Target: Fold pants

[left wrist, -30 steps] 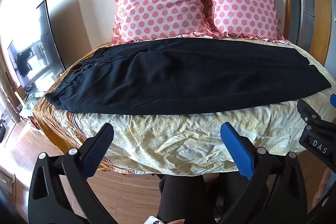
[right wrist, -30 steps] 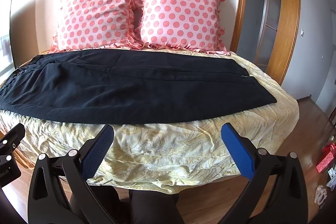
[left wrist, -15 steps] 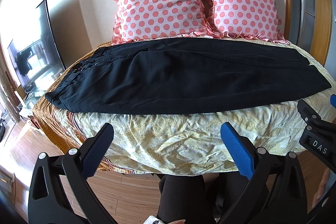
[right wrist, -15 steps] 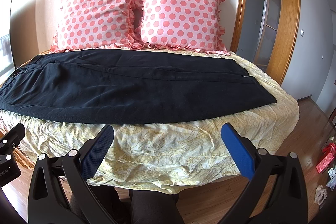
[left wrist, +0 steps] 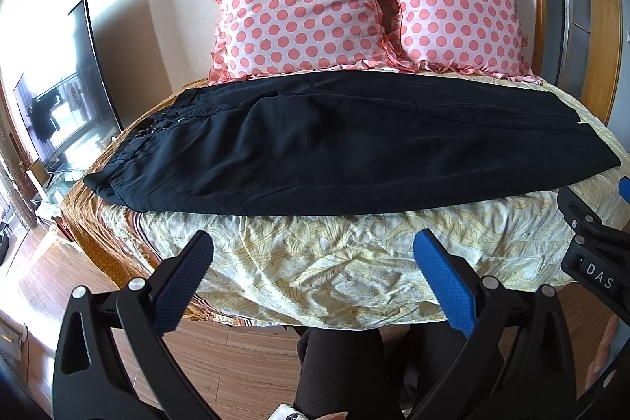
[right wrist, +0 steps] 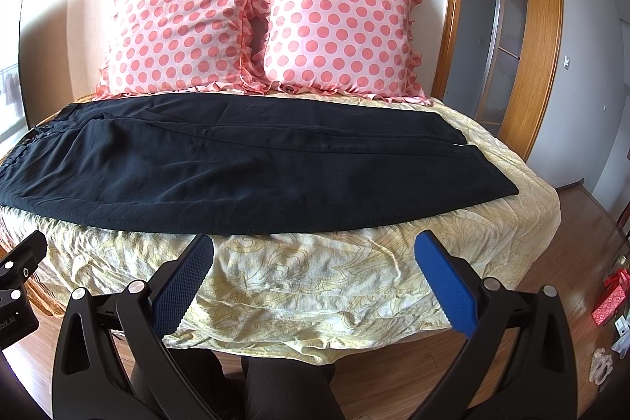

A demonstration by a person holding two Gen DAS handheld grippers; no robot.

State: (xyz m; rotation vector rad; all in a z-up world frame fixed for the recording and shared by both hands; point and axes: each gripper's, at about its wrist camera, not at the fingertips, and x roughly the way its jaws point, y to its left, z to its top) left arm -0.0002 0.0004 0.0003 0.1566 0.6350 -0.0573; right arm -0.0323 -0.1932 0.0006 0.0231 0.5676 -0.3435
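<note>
Black fabric pants [left wrist: 354, 152] lie flat across the bed with the yellow patterned cover [left wrist: 334, 262], waistband on the left, leg hems on the right, just in front of two pink polka-dot ruffled pillows [right wrist: 256, 22]. Left gripper [left wrist: 313, 262]: blue-padded jaws spread wide, nothing between them, held off the near bed edge, apart from the pants. Right gripper [right wrist: 315, 262]: same, released and empty, short of the cloth. Person's dark-clad legs [right wrist: 275, 380] stand at the bed's near edge on the wooden floor [left wrist: 236, 361].
</note>
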